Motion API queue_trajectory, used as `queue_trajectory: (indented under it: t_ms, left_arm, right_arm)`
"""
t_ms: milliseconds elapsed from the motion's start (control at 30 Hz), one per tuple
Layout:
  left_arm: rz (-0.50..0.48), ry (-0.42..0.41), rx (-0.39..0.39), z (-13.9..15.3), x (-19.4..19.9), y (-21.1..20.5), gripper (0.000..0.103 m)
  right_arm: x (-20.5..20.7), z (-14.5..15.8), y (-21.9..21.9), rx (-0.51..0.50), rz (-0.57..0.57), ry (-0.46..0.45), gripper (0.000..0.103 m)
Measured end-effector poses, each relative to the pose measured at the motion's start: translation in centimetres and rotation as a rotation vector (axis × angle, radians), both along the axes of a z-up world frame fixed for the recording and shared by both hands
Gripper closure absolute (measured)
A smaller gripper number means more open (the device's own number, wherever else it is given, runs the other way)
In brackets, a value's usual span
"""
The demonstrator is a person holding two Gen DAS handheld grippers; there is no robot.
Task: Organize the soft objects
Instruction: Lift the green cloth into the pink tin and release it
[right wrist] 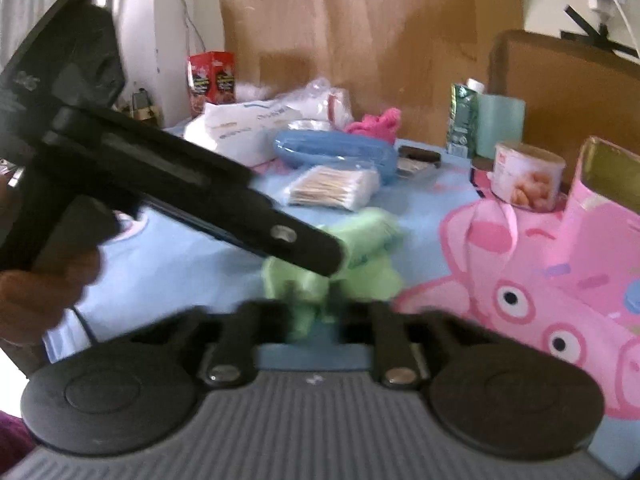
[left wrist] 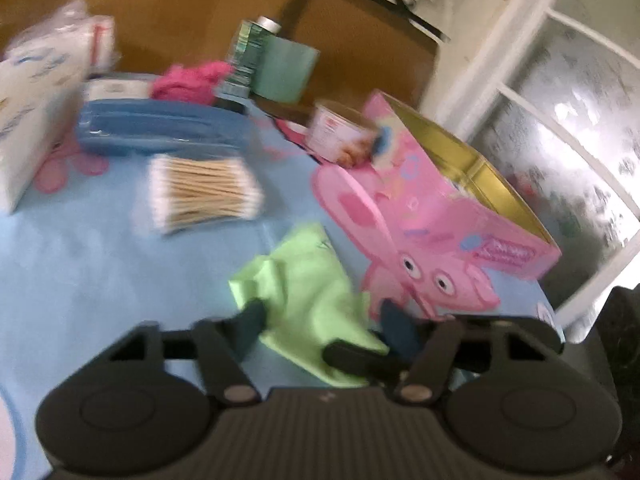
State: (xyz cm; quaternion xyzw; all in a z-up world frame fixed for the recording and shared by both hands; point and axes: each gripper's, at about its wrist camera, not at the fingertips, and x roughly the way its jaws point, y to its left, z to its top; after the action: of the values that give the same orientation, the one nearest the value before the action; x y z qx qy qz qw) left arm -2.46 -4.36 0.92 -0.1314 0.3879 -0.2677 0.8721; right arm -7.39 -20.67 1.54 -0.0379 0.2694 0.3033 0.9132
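Both grippers, left gripper and right gripper, had their jaws closed on the green cloth, which lay on the desk just left of the pink box.

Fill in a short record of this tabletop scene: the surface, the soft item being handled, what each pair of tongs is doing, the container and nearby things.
surface: light-blue tablecloth with a pink cartoon pig print
soft item: crumpled light-green soft cloth, lying beside the box
left tongs: closed on the cloth
right tongs: closed on the cloth's near edge, though blurred
container: open pink tin box, gold inside
nearby: clear pack of cotton swabs; blue plastic case, both behind the cloth
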Motion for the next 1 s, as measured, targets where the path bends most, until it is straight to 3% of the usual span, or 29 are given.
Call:
queue_trajectory:
  t_ms: [100, 367, 533, 600, 667, 700, 767, 800, 833, 900, 1000]
  left_arm:
    - [-0.066, -0.027, -0.033, 1.2, 0.1, -1.5, 0.060]
    - [-0.216, -0.252, -0.010, 7.5, 1.2, -8.0, 0.060]
    - [-0.285, -0.363, 0.030, 9.2, 3.3, -13.7, 0.059]
    - [-0.286, -0.371, 0.043, 9.4, 4.6, -15.7, 0.055]
    - [-0.241, -0.377, 0.074, 9.3, 6.2, -17.4, 0.031]
    - [-0.208, -0.379, 0.097, 9.1, 6.8, -17.9, 0.028]
    - [-0.159, -0.365, 0.124, 8.7, 7.7, -18.1, 0.027]
    - [-0.152, -0.351, 0.108, 8.6, 7.8, -17.6, 0.027]
    - [-0.151, -0.346, 0.091, 8.5, 7.7, -16.8, 0.027]
    - [-0.133, -0.353, 0.080, 8.2, 6.7, -14.9, 0.027]
    - [-0.115, -0.321, 0.053, 7.5, 5.2, -11.3, 0.025]
  right_arm:
    - [-1.0, 0.6, 0.2, -0.031, -0.030, -0.095, 0.095]
    - [-2.0, 3.9, -3.4, -0.025, -0.263, -0.373, 0.095]
    - [-0.3, 4.9, -6.6, -0.046, -0.423, -0.453, 0.095]
    - [1.1, 4.7, -7.7, -0.063, -0.475, -0.454, 0.095]
    - [3.5, 4.1, -8.6, -0.092, -0.516, -0.441, 0.094]
    - [4.9, 3.8, -8.9, -0.113, -0.540, -0.423, 0.092]
    - [7.9, 3.3, -9.6, -0.168, -0.600, -0.367, 0.073]
    - [8.9, 3.2, -10.1, -0.188, -0.619, -0.332, 0.056]
    - [9.2, 3.2, -10.6, -0.179, -0.636, -0.325, 0.049]
    - [8.5, 3.4, -11.8, -0.113, -0.646, -0.355, 0.043]
    - [6.6, 3.4, -13.0, -0.033, -0.642, -0.372, 0.043]
